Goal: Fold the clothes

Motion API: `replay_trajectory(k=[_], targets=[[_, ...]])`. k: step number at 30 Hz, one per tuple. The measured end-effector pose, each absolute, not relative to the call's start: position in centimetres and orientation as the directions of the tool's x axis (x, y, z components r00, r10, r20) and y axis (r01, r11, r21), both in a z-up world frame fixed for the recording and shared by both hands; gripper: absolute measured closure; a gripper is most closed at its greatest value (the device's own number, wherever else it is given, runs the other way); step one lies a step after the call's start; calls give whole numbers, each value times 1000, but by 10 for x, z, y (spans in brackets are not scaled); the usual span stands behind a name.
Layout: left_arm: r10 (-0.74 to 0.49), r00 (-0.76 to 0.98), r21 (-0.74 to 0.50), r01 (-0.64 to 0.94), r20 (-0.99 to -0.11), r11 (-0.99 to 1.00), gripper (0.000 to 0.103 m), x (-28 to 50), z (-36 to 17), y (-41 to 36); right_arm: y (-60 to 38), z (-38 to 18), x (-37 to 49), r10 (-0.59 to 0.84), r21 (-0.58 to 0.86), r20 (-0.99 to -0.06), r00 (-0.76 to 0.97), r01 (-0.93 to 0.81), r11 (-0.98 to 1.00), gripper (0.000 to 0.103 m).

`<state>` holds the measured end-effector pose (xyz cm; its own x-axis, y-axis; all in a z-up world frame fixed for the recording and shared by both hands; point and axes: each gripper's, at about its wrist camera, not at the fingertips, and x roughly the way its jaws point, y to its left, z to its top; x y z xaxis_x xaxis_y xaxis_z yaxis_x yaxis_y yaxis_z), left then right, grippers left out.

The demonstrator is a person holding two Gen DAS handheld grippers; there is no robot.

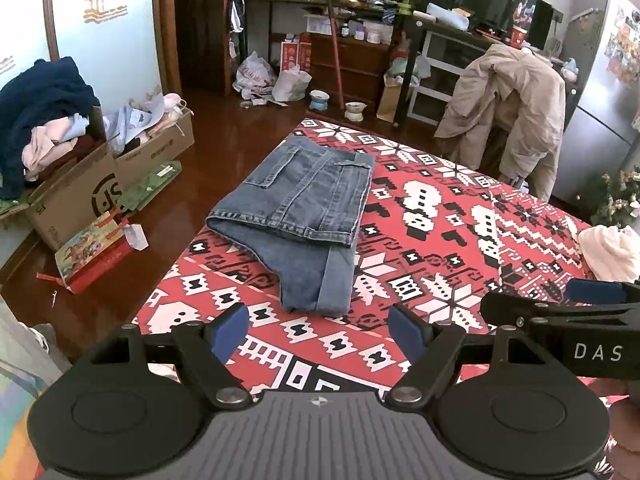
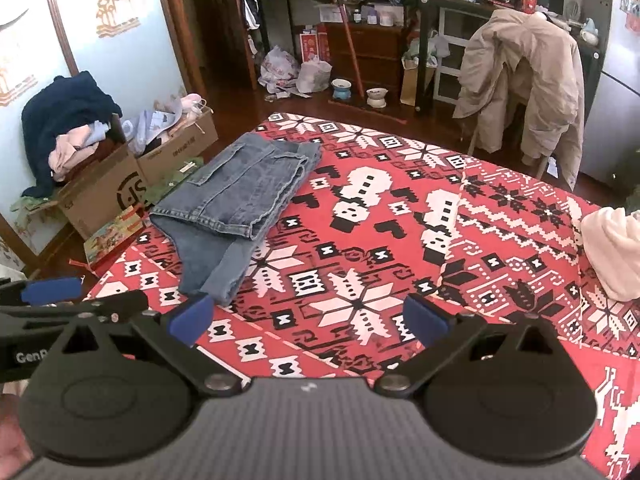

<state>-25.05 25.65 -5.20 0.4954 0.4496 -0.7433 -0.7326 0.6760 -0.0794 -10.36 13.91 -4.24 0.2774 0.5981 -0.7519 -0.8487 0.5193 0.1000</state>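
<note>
A pair of blue jeans (image 1: 301, 216) lies folded on the red, white and black patterned blanket (image 1: 440, 216), near its left edge. It also shows in the right wrist view (image 2: 236, 200). My left gripper (image 1: 320, 332) is open and empty, held above the blanket just short of the jeans' near end. My right gripper (image 2: 306, 320) is open and empty, to the right of the jeans over the blanket (image 2: 400, 240). The right gripper shows at the right edge of the left wrist view (image 1: 592, 304). A cream garment (image 2: 612, 252) lies at the blanket's right edge.
Cardboard boxes (image 1: 80, 192) piled with clothes stand on the wooden floor to the left. A beige coat (image 1: 508, 112) hangs over a chair beyond the blanket. Cluttered shelves, plastic bags and pet bowls (image 1: 320, 100) line the back wall. A fridge (image 1: 600, 100) stands at the right.
</note>
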Motion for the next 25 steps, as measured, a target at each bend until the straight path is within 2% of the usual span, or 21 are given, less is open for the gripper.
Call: replay_trajectory(k=[25], targets=[[466, 465, -56, -750, -753, 659, 28, -263, -54, 257, 144, -49, -117, 589, 82, -762, 271, -861, 502, 1]])
